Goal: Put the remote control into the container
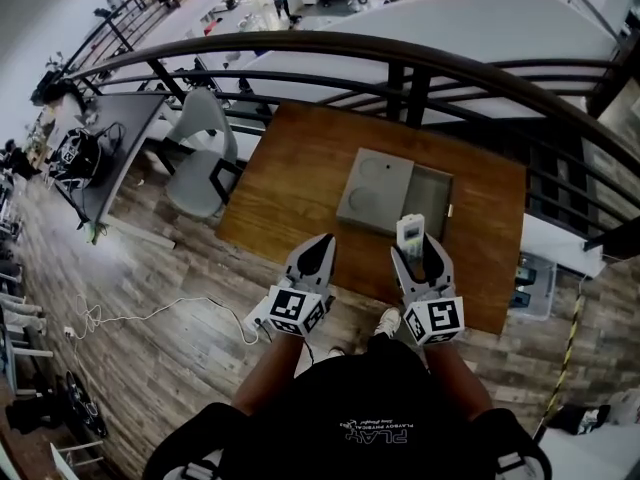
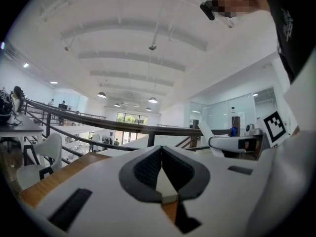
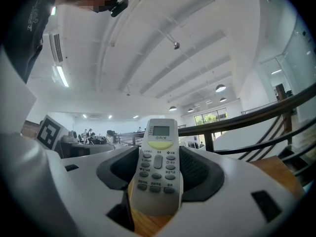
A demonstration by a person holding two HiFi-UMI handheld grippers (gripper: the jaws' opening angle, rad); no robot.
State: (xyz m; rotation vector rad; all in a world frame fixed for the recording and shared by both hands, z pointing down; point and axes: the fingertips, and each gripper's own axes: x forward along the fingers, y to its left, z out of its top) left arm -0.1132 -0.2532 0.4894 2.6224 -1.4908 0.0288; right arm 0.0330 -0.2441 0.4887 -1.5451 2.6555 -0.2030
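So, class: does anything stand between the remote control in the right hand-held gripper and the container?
Nothing visible does. The remote control, clamped in the right hand-held gripper, is just short of the container, at its open side. The grey lid lies left of that opening, off the path.

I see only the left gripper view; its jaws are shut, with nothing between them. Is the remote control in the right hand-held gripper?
Observer: Yes. The right gripper view shows the right hand-held gripper shut on the remote control, buttons facing the camera.
Operator: Where is the container?
Observer: In the head view, the grey container lies on the wooden table, just ahead of the remote's tip.
Operator: Is it open?
Observer: Partly. What looks like a grey lid covers its left part; the right part is open.
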